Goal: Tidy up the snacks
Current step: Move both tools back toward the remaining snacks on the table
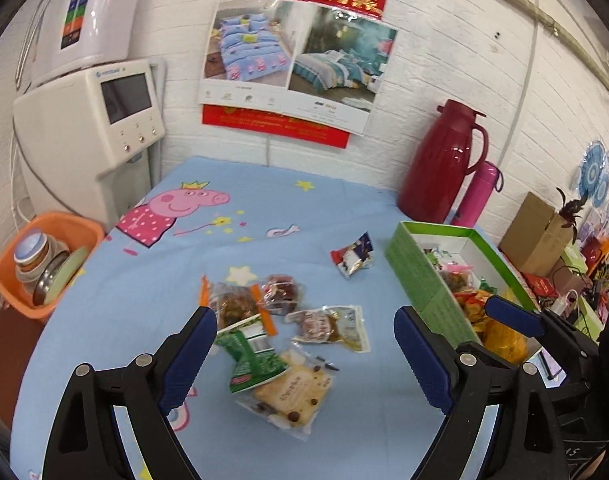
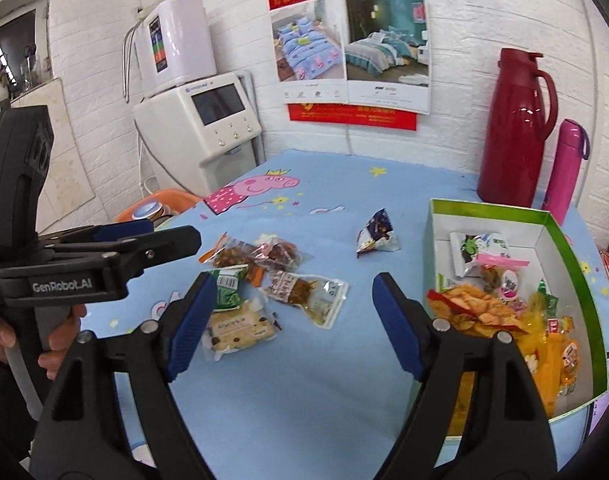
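Note:
Several snack packets lie loose on the blue cartoon cloth: a green packet (image 1: 252, 356) across a cookie packet (image 1: 292, 396), a brown packet (image 1: 328, 326), two orange-edged ones (image 1: 232, 304), and a small dark packet (image 1: 354, 256) farther back. My left gripper (image 1: 304, 314) hovers open above this pile, empty. At the right stands a green box (image 1: 424, 276) with several snacks inside. My right gripper (image 2: 294, 280) is open and empty, between the pile and the green box (image 2: 576, 288). One of its blue pads (image 1: 512, 314) shows over the box's near end.
A red thermos jug (image 1: 444, 164) and a pink bottle (image 1: 480, 196) stand behind the box by the wall. An orange basin (image 1: 8, 276) of bowls sits off the table's left edge, below a white machine (image 1: 92, 132). A cardboard box (image 1: 532, 232) is at the far right.

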A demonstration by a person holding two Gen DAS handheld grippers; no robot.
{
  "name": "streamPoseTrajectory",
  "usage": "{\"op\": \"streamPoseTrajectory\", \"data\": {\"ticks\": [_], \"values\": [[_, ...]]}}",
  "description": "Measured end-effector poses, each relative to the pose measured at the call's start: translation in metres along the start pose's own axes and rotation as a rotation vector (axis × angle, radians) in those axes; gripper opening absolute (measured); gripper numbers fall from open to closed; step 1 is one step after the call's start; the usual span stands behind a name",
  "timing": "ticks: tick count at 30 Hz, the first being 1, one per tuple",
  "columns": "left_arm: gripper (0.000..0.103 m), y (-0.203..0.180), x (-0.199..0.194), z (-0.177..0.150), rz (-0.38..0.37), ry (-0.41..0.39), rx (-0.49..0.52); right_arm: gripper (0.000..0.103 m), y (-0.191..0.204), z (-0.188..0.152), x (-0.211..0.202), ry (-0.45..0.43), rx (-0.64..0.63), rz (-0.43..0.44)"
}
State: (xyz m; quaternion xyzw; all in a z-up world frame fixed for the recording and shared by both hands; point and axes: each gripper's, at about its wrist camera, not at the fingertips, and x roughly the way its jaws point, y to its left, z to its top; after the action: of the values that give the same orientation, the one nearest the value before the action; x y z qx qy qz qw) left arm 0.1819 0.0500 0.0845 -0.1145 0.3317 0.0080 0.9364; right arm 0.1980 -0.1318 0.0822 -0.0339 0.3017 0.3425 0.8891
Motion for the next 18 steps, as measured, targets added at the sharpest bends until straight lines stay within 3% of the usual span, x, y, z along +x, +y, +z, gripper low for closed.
{"op": "streamPoseTrajectory", "data": {"ticks": [7, 13, 16, 18], "values": [[0.092, 0.036, 0.031, -0.024, -0.007, 0.068, -0.078, 0.080, 0.014, -0.022, 0.048, 0.181, 0.015, 0.051], [0.090, 0.050, 0.058, -0.032, -0.021, 0.121, -0.108, 0.080, 0.022, -0.037, 0.068, 0.257, 0.015, 0.075], [0.076, 0.050, 0.074, -0.035, -0.043, 0.170, -0.102, 0.080, 0.026, -0.043, 0.075, 0.278, 0.006, 0.064], [0.060, 0.050, 0.082, -0.037, -0.060, 0.191, -0.096, 0.080, 0.027, -0.045, 0.077, 0.276, 0.000, 0.059]]}}
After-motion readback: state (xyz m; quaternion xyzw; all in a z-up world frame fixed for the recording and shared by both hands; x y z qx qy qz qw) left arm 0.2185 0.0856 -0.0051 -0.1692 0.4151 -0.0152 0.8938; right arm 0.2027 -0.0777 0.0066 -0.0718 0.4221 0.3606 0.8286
